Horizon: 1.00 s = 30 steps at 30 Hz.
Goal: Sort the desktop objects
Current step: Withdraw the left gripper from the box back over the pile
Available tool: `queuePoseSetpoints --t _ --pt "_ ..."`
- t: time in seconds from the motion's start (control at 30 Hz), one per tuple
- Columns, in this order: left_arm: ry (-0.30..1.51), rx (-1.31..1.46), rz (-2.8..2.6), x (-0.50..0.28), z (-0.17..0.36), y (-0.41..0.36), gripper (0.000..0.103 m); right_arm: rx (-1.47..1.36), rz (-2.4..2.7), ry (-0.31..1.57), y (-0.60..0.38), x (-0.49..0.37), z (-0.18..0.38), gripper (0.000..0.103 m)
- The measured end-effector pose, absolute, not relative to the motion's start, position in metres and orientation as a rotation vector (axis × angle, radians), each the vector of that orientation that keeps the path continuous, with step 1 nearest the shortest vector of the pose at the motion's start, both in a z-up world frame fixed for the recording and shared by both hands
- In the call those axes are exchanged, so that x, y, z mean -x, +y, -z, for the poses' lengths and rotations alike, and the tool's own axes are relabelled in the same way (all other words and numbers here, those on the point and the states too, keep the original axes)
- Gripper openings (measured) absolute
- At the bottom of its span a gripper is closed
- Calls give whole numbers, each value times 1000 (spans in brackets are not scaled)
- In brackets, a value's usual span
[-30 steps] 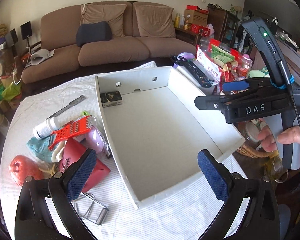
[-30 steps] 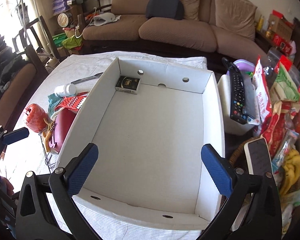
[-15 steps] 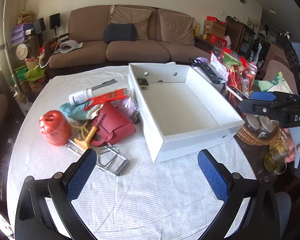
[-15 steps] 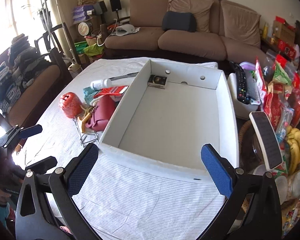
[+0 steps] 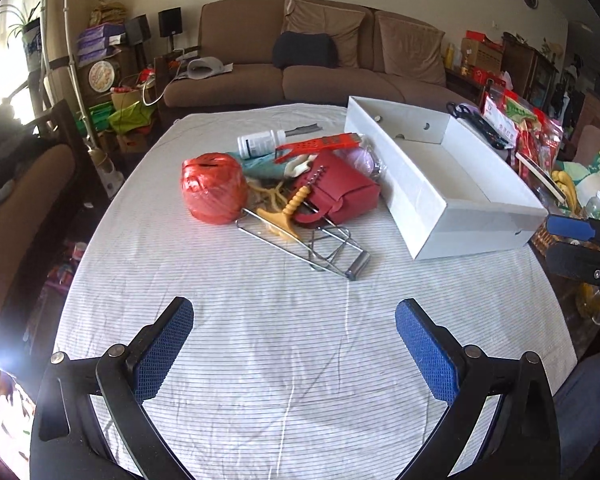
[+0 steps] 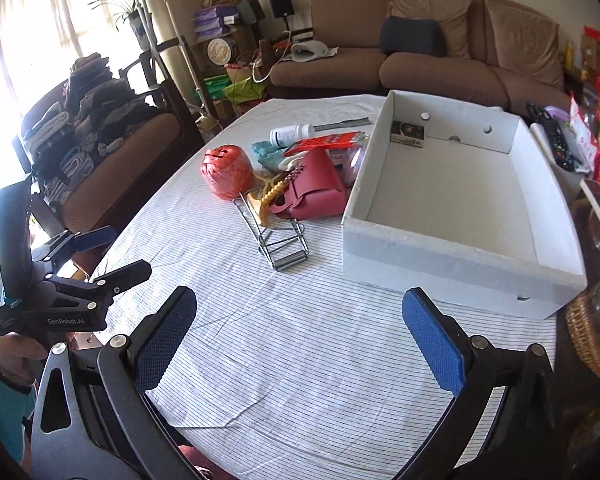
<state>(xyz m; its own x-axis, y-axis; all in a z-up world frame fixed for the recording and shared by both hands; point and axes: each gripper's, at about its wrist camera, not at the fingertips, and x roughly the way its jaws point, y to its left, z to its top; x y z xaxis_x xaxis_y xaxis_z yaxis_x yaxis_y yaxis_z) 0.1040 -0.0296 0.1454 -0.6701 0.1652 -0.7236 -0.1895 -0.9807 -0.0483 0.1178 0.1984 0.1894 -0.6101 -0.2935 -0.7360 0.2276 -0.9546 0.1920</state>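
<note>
A white cardboard box (image 5: 476, 216) (image 6: 436, 256) stands on the right of the striped tablecloth, with a small dark packet (image 6: 408, 135) in its far corner. Left of it lies a pile: a red twine ball (image 5: 214, 188) (image 6: 227, 170), a red pouch (image 5: 336, 194) (image 6: 312, 194), a red grater (image 5: 320, 145), a white bottle (image 5: 260, 143), a yellow corkscrew (image 5: 290, 210) and a wire rack (image 5: 324, 248) (image 6: 280, 240). My left gripper (image 5: 294, 354) is open and empty over the near cloth. My right gripper (image 6: 298, 342) is open and empty, also near the front edge.
Snack bags (image 5: 528, 136) and a remote (image 6: 556, 140) crowd the table's right side, with a wicker basket (image 6: 588, 340) at the right edge. A brown sofa (image 5: 320, 68) stands behind. A chair with folded clothes (image 6: 88, 128) stands to the left.
Both grippers have pulled back from above the box toward the table's near edge. The whole pile and the box's outside wall have come into view. Both stay open.
</note>
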Motion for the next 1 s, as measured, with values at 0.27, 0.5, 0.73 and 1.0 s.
queuePoseSetpoints --t 0.27,0.5,0.73,1.0 --pt "-65 1191 -2734 -90 -118 -57 103 -1167 2515 -170 156 -113 -160 103" --pt "-138 1206 -2720 -67 -95 -65 103 -1164 2467 -185 131 -95 -132 103" --pt "-195 1222 -2715 -39 -68 -71 103 -1206 2434 -154 114 -69 -88 103" --pt "-187 1260 -2695 -11 -48 -71 103 -1230 2435 -90 102 -31 -61 99"
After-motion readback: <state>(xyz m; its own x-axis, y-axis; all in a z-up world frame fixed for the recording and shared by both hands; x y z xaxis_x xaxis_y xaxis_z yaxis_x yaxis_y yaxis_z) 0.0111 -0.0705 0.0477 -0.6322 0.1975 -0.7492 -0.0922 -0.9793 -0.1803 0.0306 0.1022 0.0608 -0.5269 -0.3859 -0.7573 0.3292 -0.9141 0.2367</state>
